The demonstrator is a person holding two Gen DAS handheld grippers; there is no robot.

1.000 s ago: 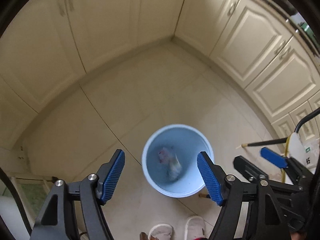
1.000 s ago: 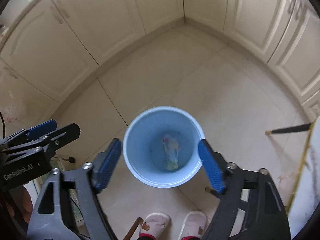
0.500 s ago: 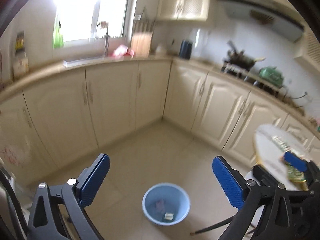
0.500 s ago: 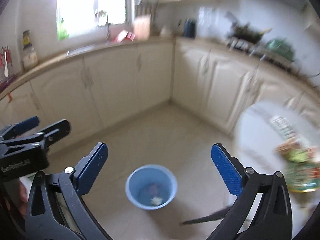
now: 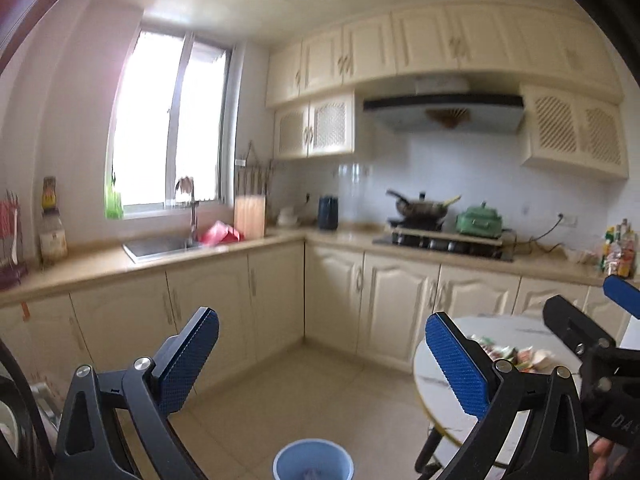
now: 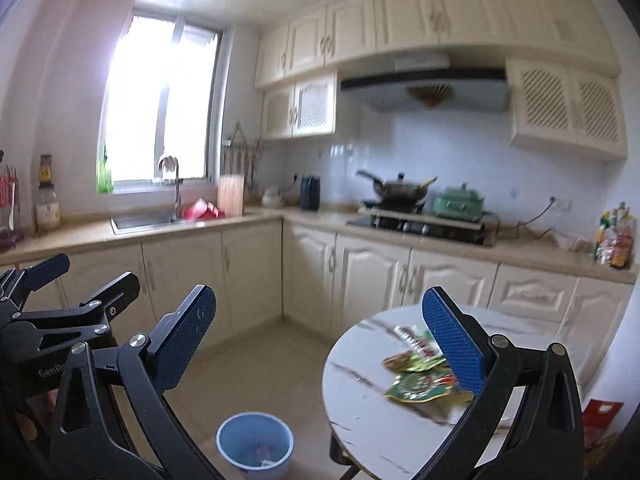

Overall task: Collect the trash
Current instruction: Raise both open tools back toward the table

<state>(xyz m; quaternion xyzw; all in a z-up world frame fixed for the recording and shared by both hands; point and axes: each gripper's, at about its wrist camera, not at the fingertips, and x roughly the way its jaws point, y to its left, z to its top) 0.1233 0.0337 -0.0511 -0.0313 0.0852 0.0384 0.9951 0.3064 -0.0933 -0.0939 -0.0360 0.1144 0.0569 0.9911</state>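
Observation:
A light blue bin stands on the floor with some scraps at its bottom; the left wrist view shows only the bin's top rim. Several snack wrappers lie on the round white marble table to the right of the bin. The wrappers also show in the left wrist view. My left gripper is open and empty, held high over the floor. My right gripper is open and empty too, its right finger in front of the wrappers.
Cream cabinets and a beige counter run round the room, with a sink, a hob with a wok and a green pot. Bottles stand at the counter's right end. Tiled floor lies between cabinets and table.
Both grippers rose from just above the bin and tilted up from looking down into it to nearly level. Their jaws widened. The kitchen and the table with wrappers came into view.

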